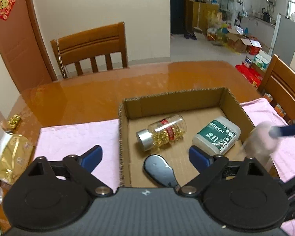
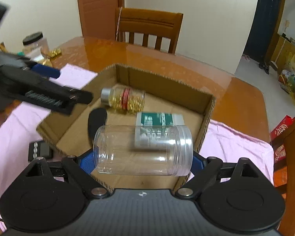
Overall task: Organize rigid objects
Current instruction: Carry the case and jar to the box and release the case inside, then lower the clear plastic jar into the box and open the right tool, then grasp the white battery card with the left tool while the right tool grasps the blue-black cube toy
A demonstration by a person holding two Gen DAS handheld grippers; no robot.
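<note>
Both grippers are over the near end of the table: the right gripper [image 2: 143,157] has its blue pads clamped on the two ends of a clear plastic jar [image 2: 143,150], which lies sideways and lidless above the near edge of the box, while the left gripper [image 1: 145,155] hangs with its fingers spread wide and nothing between them.

Biggest thing in sight is the glossy orange-brown table [image 1: 108,90], with a wooden chair [image 1: 92,47] pushed in at its far side. A pink cloth [image 1: 76,137] covers the near part of the table, showing on both sides of the box. The open cardboard box [image 1: 175,98] sits on that cloth, its flaps cut away so the corrugated rim is bare.

Inside the box, toward the right, lies a white bottle with a green label [image 1: 216,135], flat on its side. Beside it, nearer the middle and well apart from the walls, a glass bottle of gold capsules [image 1: 161,131] lies on its side, silver cap pointing to the near left and a red band around its middle. Closest to the left gripper is a flat dark oval object [image 1: 159,169] resting on the box floor; I cannot tell what it is.

Off to the left, on the bare table, stands a black-lidded jar [image 2: 34,43] with some gold foil wrappers [image 2: 56,53] just beside it.
</note>
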